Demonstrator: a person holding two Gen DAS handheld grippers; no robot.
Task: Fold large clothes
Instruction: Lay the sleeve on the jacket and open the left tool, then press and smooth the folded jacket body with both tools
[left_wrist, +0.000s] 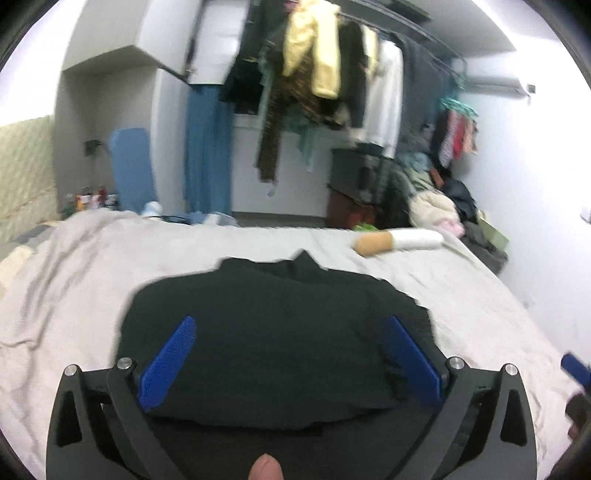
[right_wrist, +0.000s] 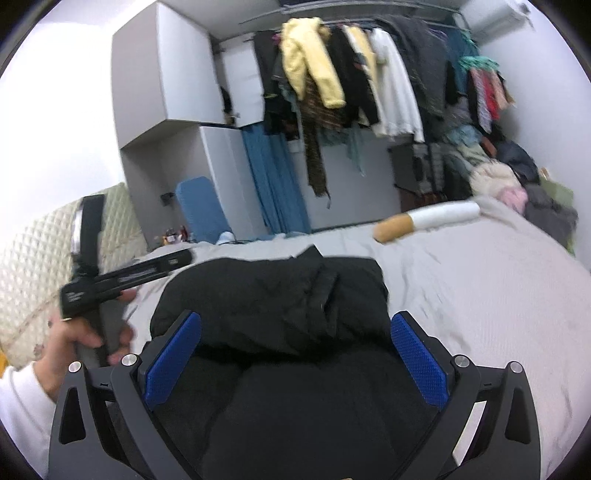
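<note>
Right now a black garment (left_wrist: 273, 332) lies bundled on the bed (left_wrist: 74, 295), folded into a thick, roughly rectangular pad with soft, creased layers stacked on one another. Its surface is matte and dark enough that seams and details are hard to make out. From the left wrist view the garment's long axis runs side to side across the bed, and a small peak of cloth at its far edge points toward the clothes rail (left_wrist: 332, 74) beyond the bed. From the right wrist view the garment (right_wrist: 273, 295) shows a rumpled fold down its middle, and its near part spreads wide under the camera.

The left claw (left_wrist: 291, 325) is released, its blue fingers (left_wrist: 170, 362) spread wide above the garment with no cloth pinched between them. The right claw (right_wrist: 295, 325) also stands spread wide, hovering over the near side of the garment with its pads clear of the cloth.

Only the right wrist view shows the person's left hand (right_wrist: 70, 343), wrapped around the handle of the left tool beside the garment, with a white sleeve (right_wrist: 18, 406) below it. A long cushion shaped like a cigarette (left_wrist: 399, 242) lies on the bed beyond the garment, nearer the rail.
</note>
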